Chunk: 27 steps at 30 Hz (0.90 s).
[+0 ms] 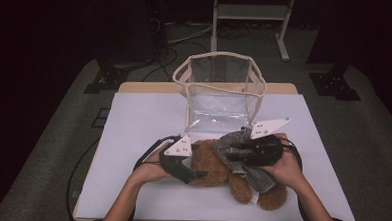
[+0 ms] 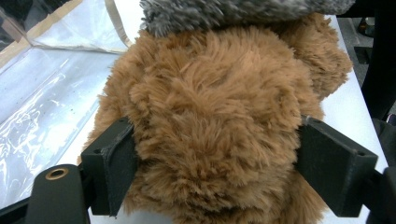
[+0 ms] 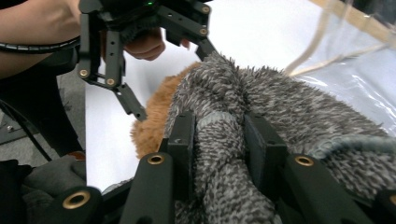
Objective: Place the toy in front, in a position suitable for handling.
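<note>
I have the fluffy brown plush teddy bear [image 1: 216,169] lying on the white-covered desk [image 1: 132,138], just in front of the clear plastic storage bag with cream fabric trim [image 1: 220,89], which stands open-topped behind it. My left claw [image 2: 212,158] is clamped around the bear's rounded, deep-piled body, its jaws standing wide and sunk into the fur on both sides. My right claw [image 3: 219,140] is pinched on a fold of the grey speckled knitted garment [image 3: 289,107] that drapes over the bear's upper half.

I judge the step to be working this garment along the bear. To do it well, I'd keep the left claw steady as an anchor and draw the knit with the right in short, even pulls, following the bear's length rather than lifting, so the toy doesn't roll out of the grip.

The knit looks soft, stretchy and fuzzy, likely to bunch. The bear's pile is long and squashy, so a grip may slide on fur. The bag's walls are glossy, thin and crinkled.
</note>
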Each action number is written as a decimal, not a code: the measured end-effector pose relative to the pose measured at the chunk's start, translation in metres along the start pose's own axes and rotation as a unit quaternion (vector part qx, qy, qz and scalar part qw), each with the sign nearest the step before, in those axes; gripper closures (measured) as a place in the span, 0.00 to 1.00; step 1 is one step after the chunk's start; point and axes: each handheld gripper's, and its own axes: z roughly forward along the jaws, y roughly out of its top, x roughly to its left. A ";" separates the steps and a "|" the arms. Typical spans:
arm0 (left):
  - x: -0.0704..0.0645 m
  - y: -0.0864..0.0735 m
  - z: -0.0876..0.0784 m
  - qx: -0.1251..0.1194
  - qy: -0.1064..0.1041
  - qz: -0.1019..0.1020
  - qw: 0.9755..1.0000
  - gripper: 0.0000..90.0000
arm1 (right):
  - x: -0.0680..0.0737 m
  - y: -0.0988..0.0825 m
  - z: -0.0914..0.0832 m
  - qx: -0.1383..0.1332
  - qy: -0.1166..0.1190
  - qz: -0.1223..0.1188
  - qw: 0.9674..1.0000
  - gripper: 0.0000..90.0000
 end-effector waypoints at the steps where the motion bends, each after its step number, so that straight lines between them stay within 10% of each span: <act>1: 0.000 0.000 0.000 -0.001 0.000 -0.002 1.000 0.20 | 0.001 0.002 0.002 0.000 0.003 0.000 1.000 0.73; 19: 0.005 -0.008 -0.007 -0.015 -0.002 -0.019 1.000 0.37 | -0.001 -0.009 -0.022 -0.005 -0.019 0.011 1.000 0.74; 27: 0.007 -0.007 -0.004 -0.025 0.002 -0.019 1.000 0.41 | 0.009 -0.001 -0.001 0.000 0.001 -0.006 1.000 0.74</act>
